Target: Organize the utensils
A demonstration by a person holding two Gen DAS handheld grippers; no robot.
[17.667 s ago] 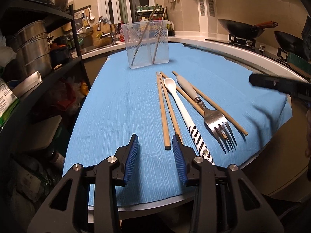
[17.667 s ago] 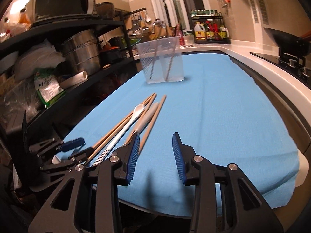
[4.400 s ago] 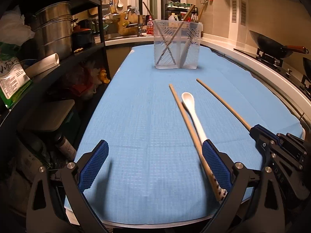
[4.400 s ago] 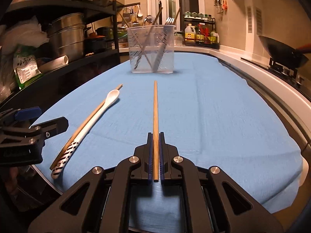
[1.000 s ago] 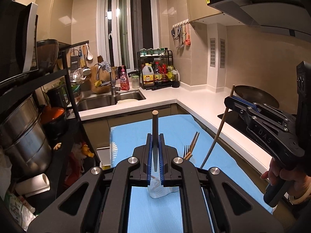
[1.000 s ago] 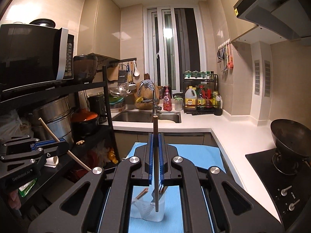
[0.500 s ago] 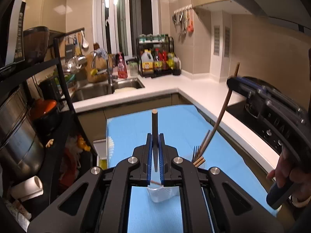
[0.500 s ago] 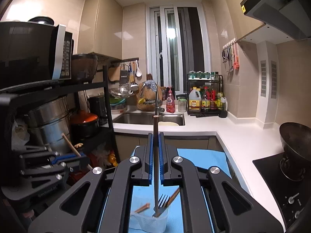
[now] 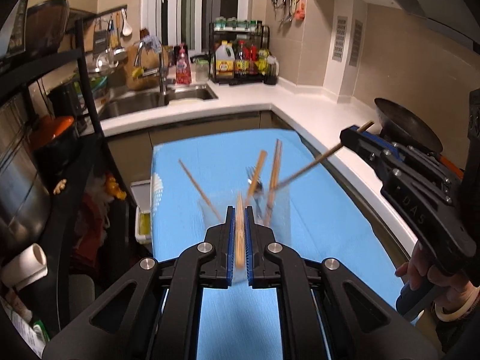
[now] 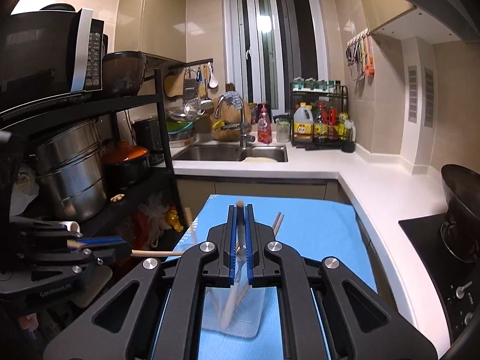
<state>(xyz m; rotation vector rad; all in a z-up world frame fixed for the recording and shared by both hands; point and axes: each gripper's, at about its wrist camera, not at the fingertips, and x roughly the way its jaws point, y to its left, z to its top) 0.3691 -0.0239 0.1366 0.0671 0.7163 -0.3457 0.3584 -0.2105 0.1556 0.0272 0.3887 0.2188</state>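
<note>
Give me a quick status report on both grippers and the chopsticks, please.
Left gripper shut on a chopstick. Right gripper shut on its chopstick, tip at the clear holder. Fork and chopsticks already inside; nothing blocking.

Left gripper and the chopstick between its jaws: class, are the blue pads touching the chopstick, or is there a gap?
Touching. The left wrist view shows the left gripper with its jaws closed, both blue pads pressed against the sides of the chopstick, no gap visible.

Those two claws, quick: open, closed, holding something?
Left claw: closed on a wooden chopstick.
Right claw: closed on another chopstick, slanting down toward the clear holder.
</note>
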